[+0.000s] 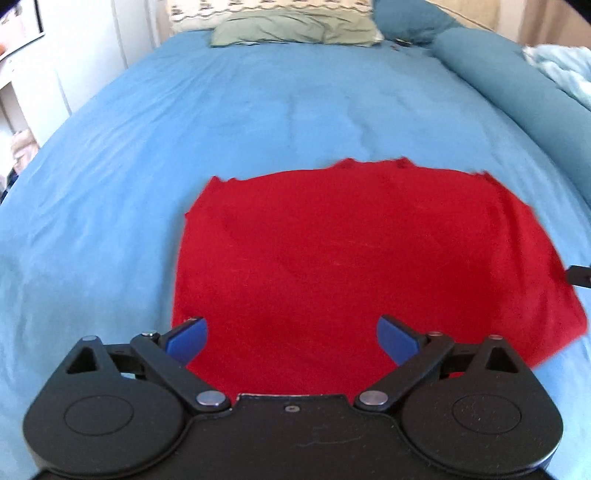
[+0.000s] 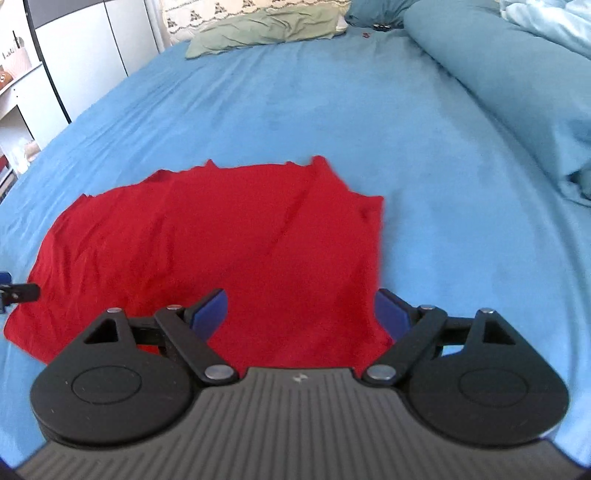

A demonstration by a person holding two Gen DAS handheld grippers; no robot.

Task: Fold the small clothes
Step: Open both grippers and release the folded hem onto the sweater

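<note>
A red garment (image 1: pixel 354 251) lies folded flat on the blue bed sheet (image 1: pixel 184 122); the right wrist view shows the same red garment (image 2: pixel 207 240) with a diagonal crease. My left gripper (image 1: pixel 291 338) hovers over the garment's near left part, open, with only cloth below its blue pads (image 1: pixel 186 339). My right gripper (image 2: pixel 301 312) hangs over the near right corner, open, nothing pinched between its fingers. A tip of the right gripper shows at the left wrist view's right edge, and a tip of the left gripper at the right wrist view's left edge.
A green pillow (image 1: pixel 295 31) and a patterned pillow (image 1: pixel 266 7) lie at the head of the bed. A rolled teal duvet (image 2: pixel 509 85) runs along the right side. White cupboards and shelves (image 2: pixel 74 55) stand left of the bed.
</note>
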